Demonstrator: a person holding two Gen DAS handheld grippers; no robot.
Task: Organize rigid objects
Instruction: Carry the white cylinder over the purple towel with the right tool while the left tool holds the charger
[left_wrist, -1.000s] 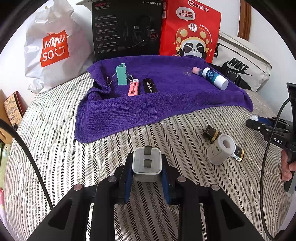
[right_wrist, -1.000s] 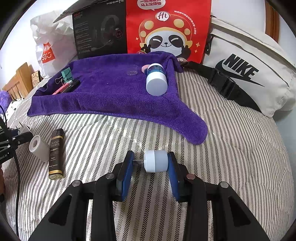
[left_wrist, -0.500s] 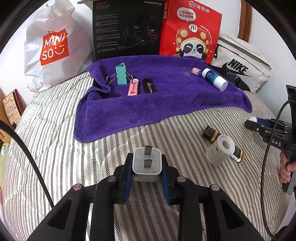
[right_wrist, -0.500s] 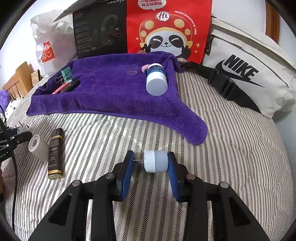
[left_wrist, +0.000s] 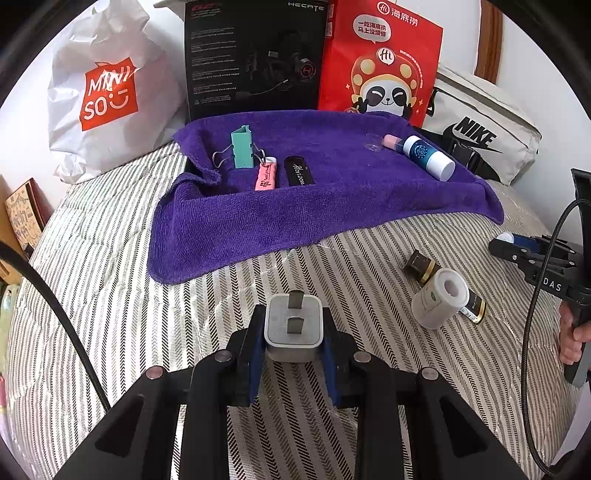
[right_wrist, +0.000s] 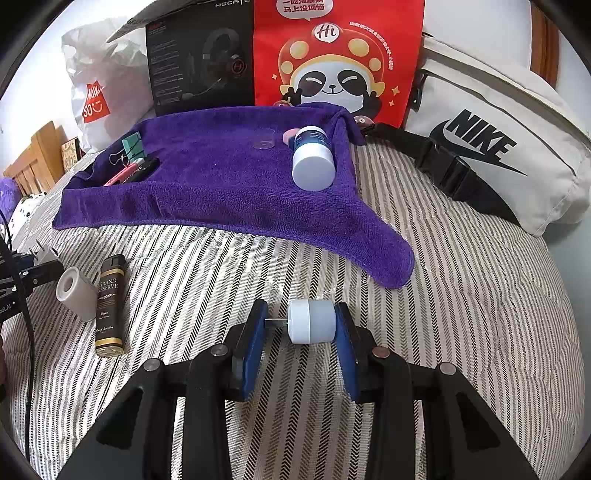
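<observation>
While both hands are held static versus a second ago, nothing is changed: white square plug adapter (left_wrist: 293, 326) clamped by left gripper (left_wrist: 292, 341), pale-blue cylindrical plug (right_wrist: 311, 321) clamped by right gripper (right_wrist: 301, 330), both above striped bedspread (left_wrist: 110, 295); placement onto purple towel (left_wrist: 332, 206) judged pending.

1. "MINISO" in white on an orange patch of the white plastic bag (left_wrist: 107, 96).
2. "HECATE" along the top edge of the black headset box (left_wrist: 255, 59).
3. "Hi" and "海底捞" on the red panda-print bag (left_wrist: 380, 62).
4. "NIKE" with swoosh, black, on the off-white waist bag (right_wrist: 480, 136).
5. "Horizon" in script on the black stick (left_wrist: 298, 170) lying in the purple towel.
6. "GRAND RESERVE" on the dark gold-trimmed bottle (right_wrist: 109, 302).
7. "DAS" in white on the right gripper (left_wrist: 517, 242) body.
</observation>
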